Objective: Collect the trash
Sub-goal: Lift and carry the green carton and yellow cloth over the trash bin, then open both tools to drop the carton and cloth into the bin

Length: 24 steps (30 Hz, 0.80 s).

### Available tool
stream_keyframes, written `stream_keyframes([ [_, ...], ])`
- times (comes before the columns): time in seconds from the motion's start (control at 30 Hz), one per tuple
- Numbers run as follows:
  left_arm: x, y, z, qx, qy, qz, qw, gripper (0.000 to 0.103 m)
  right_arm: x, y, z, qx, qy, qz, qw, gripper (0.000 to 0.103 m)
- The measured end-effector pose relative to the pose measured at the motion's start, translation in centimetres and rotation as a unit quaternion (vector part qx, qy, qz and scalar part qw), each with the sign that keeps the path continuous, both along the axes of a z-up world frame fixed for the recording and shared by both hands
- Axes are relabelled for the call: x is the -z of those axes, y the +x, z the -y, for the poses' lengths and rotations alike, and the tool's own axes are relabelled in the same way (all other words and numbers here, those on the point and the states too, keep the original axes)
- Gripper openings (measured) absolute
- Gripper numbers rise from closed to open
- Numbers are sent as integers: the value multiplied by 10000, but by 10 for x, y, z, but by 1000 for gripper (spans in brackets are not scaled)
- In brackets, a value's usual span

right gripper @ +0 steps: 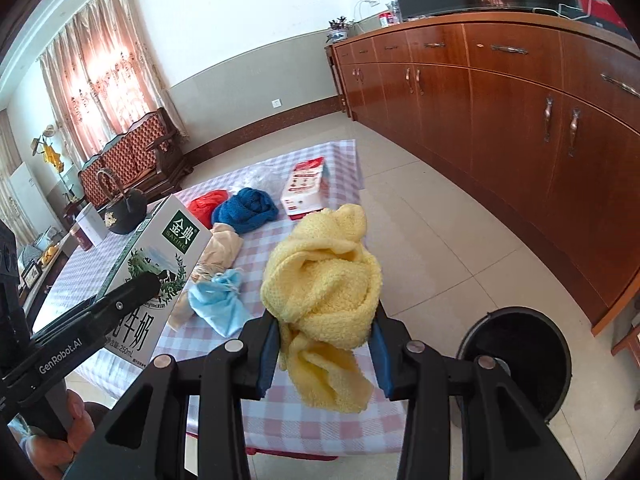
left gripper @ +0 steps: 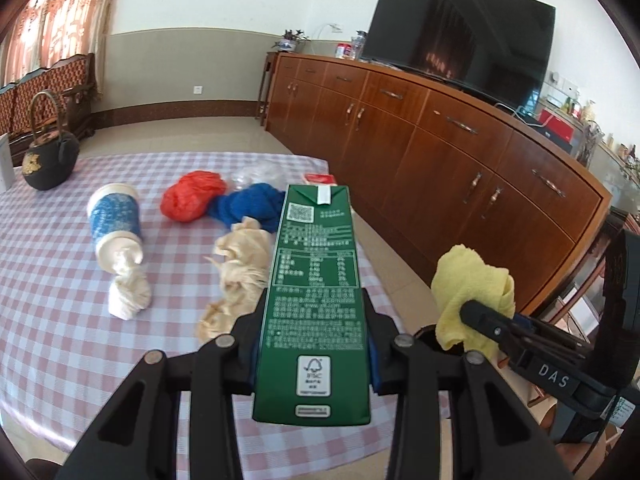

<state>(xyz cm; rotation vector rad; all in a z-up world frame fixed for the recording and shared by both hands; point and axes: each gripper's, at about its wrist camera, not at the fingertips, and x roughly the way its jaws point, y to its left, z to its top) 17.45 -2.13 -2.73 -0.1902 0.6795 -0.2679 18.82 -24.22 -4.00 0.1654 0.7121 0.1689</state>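
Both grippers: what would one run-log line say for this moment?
left gripper: shut on green milk carton | right gripper: shut on yellow cloth | black bin: on floor beside table

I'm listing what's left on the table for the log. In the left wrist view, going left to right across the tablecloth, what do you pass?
Black teapot → paper cup on its side → red plastic bag → blue cloth → green milk carton, clamped in the left gripper.

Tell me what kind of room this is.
Most likely a home living room: a large dark flat-screen television stands on a long brown wooden sideboard, patterned wooden-framed chairs sit under pink curtains, and a table with a pink-and-white checked tablecloth holds clutter.
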Motion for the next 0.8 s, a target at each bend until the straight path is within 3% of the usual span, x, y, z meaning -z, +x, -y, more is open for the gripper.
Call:
stream_keyframes([
  [0.2,8,2,72,739,-78,-183,9971,40,5,-29,71,670,-71,-77,9977,42],
  [0.43,23,2,162,1578,-70,-444,9864,40,21,-52,153,1441,-133,-350,9889,42],
  [0.8,77,21,238,1855,17,-1185,9755,40,73,-41,247,2004,199,-1151,9727,42],
])
